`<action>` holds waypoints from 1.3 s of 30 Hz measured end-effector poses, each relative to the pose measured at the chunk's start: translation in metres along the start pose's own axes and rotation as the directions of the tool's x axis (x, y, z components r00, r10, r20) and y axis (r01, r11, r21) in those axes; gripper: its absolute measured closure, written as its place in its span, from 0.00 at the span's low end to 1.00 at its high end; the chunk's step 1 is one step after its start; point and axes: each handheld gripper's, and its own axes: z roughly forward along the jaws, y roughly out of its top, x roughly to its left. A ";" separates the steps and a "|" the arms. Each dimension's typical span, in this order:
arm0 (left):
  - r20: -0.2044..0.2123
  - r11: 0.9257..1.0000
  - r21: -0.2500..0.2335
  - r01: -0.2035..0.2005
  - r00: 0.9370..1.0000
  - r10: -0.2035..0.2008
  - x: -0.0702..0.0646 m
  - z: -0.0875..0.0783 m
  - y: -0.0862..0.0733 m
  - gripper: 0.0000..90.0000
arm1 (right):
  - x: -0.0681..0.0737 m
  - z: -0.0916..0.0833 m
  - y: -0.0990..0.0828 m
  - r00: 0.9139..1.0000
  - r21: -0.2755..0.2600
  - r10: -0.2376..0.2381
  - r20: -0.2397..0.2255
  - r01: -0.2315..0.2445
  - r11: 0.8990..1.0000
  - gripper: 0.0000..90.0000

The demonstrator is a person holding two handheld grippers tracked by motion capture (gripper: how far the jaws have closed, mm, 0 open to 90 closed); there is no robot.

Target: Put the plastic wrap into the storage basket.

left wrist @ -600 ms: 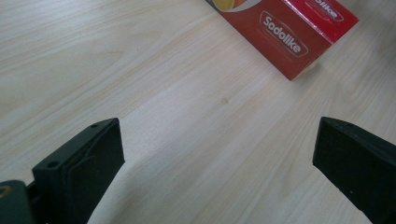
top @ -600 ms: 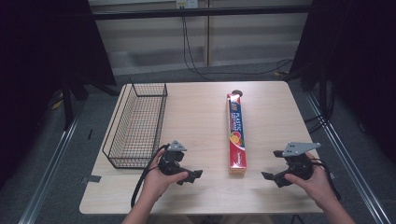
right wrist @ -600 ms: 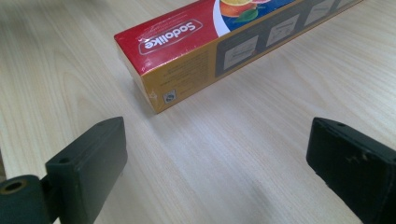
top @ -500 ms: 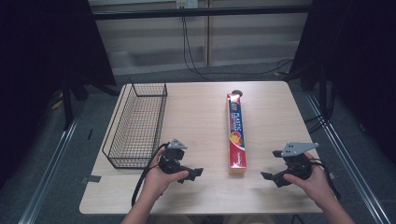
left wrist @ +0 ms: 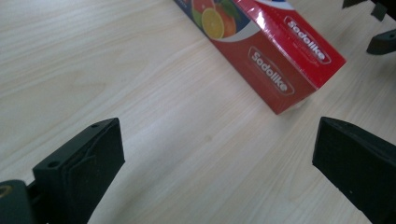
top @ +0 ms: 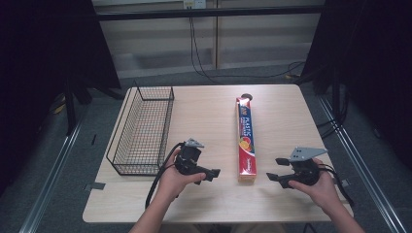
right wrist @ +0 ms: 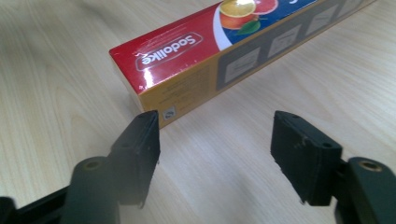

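Nothing is done yet: the box lies untouched along the desk's right half, near end toward the front edge. Both the left gripper and right gripper flank it, jaws open and empty; grasping remains

The plastic wrap box lies lengthwise on the table, running from the far edge toward the person. The wire basket stands on the table well to the left of the box, parallel to it. The left gripper is left of the box's near end, the right gripper right of that end; neither touches the box.
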 end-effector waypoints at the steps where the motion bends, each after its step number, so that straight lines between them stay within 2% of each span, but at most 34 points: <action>1: -0.002 1.000 -0.001 0.004 1.000 -0.004 -0.001 0.001 0.002 0.02 | 0.001 0.001 0.000 1.000 0.004 -0.008 -0.001 0.008 1.000 0.48; 2: -0.012 1.000 0.002 -0.004 1.000 0.004 -0.002 0.002 0.004 0.02 | 0.002 0.002 0.001 1.000 0.005 -0.016 -0.004 0.016 1.000 0.50; 4: -0.006 1.000 0.000 0.002 1.000 -0.002 -0.002 0.003 0.007 0.02 | 0.003 0.003 0.001 1.000 0.008 -0.024 -0.011 0.024 1.000 0.51; 5: -0.003 1.000 -0.005 0.011 1.000 -0.011 -0.003 0.005 0.009 0.02 | 0.004 0.004 0.002 0.999 0.022 -0.034 -0.007 0.034 0.999 0.59; 8: -0.007 1.000 0.008 0.006 1.000 -0.006 -0.005 0.011 0.017 0.02 | 0.004 0.005 0.001 0.999 0.026 -0.044 -0.008 0.044 0.999 0.61; 10: -0.018 1.000 0.019 0.002 1.000 -0.002 -0.007 0.015 0.023 0.02 | 0.005 0.006 0.001 0.999 0.028 -0.048 -0.010 0.048 0.998 0.58; 12: -0.027 1.000 0.018 0.003 1.000 -0.003 -0.009 0.019 0.029 0.02 | 0.005 0.005 0.001 0.999 0.024 -0.047 -0.001 0.047 0.999 0.50; 13: -0.018 1.000 0.018 0.001 1.000 0.000 -0.010 0.021 0.032 0.02 | 0.005 0.005 0.001 0.999 0.025 -0.042 0.007 0.041 0.999 0.45; 14: -0.017 1.000 0.021 -0.003 1.000 0.003 -0.010 0.023 0.034 0.02 | 0.005 0.005 0.001 0.999 0.025 -0.042 0.007 0.041 0.999 0.45; 15: -0.029 0.999 0.038 -0.009 1.000 0.010 -0.010 0.027 0.040 0.02 | 0.004 0.004 0.001 0.999 0.028 -0.036 0.015 0.036 0.999 0.39; 16: -0.029 0.999 0.038 -0.009 1.000 0.010 -0.010 0.027 0.040 0.02 | 0.004 0.003 0.001 0.999 0.026 -0.038 0.013 0.037 0.999 0.37; 17: -0.034 0.999 0.032 0.000 0.999 0.001 -0.011 0.029 0.043 0.02 | 0.004 0.003 0.001 0.999 0.026 -0.038 0.013 0.037 0.999 0.37; 18: -0.030 1.000 0.013 0.028 0.999 -0.028 -0.013 0.033 0.049 0.02 | 0.004 0.003 0.001 0.999 0.020 -0.036 0.015 0.036 0.999 0.28; 22: -0.027 1.000 0.018 0.023 0.999 -0.022 -0.012 0.036 0.057 0.03 | 0.004 0.002 0.001 0.999 0.022 -0.033 0.017 0.032 0.999 0.22; 23: -0.032 0.999 0.010 0.034 0.999 -0.034 -0.013 0.039 0.060 0.03 | 0.004 0.002 0.002 0.999 0.025 -0.026 0.020 0.025 0.999 0.18; 27: -0.025 0.998 0.005 0.064 0.998 -0.064 -0.013 0.050 0.069 0.03 | 0.003 0.001 0.000 0.999 0.026 -0.018 0.037 0.017 1.000 0.13; 31: -0.028 0.998 0.021 0.061 0.998 -0.060 -0.013 0.059 0.075 0.04 | 0.000 -0.002 -0.003 0.999 0.020 -0.009 0.044 0.008 1.000 0.11; 35: -0.032 0.997 0.006 0.082 0.996 -0.082 -0.014 0.063 0.080 0.04 | -0.002 -0.003 -0.003 0.999 0.014 -0.002 0.048 0.001 1.000 0.10; 39: -0.039 0.997 0.010 0.082 0.996 -0.082 -0.016 0.070 0.085 0.04 | -0.003 -0.004 -0.004 0.999 0.014 -0.002 0.049 0.001 1.000 0.09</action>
